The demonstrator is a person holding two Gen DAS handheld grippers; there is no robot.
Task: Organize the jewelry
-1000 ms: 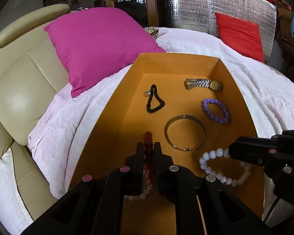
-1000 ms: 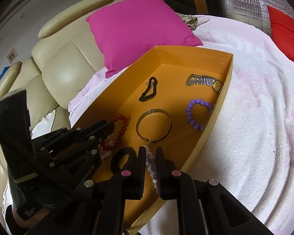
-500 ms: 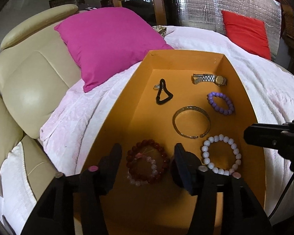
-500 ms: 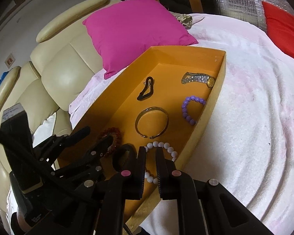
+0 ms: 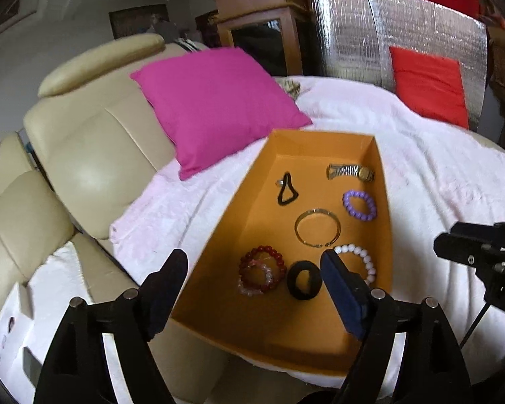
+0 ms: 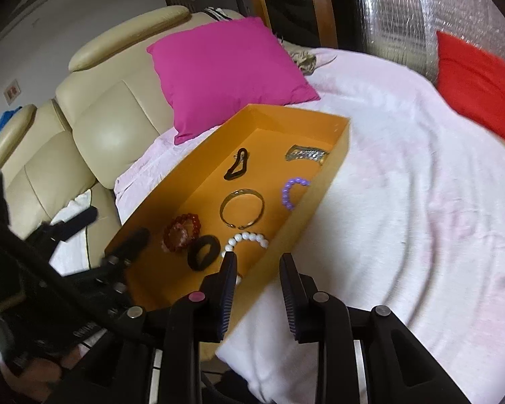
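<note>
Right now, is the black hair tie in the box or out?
In. The black hair tie lies flat inside the orange box, between the red bead bracelet and white one.

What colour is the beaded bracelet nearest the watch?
Purple: the round-beaded bracelet shows best in the left wrist view.

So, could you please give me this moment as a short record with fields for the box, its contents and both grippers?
container: orange box on a pink blanket
far row: black cord loop; watch
middle: gold bangle; purple bead bracelet
near row: red bead bracelet overlapping a pale pink one; black hair band; white bead bracelet
left gripper: open, empty, above the box's near end
right gripper: open, empty, over the box's right wall
nearby: magenta pillow
</note>
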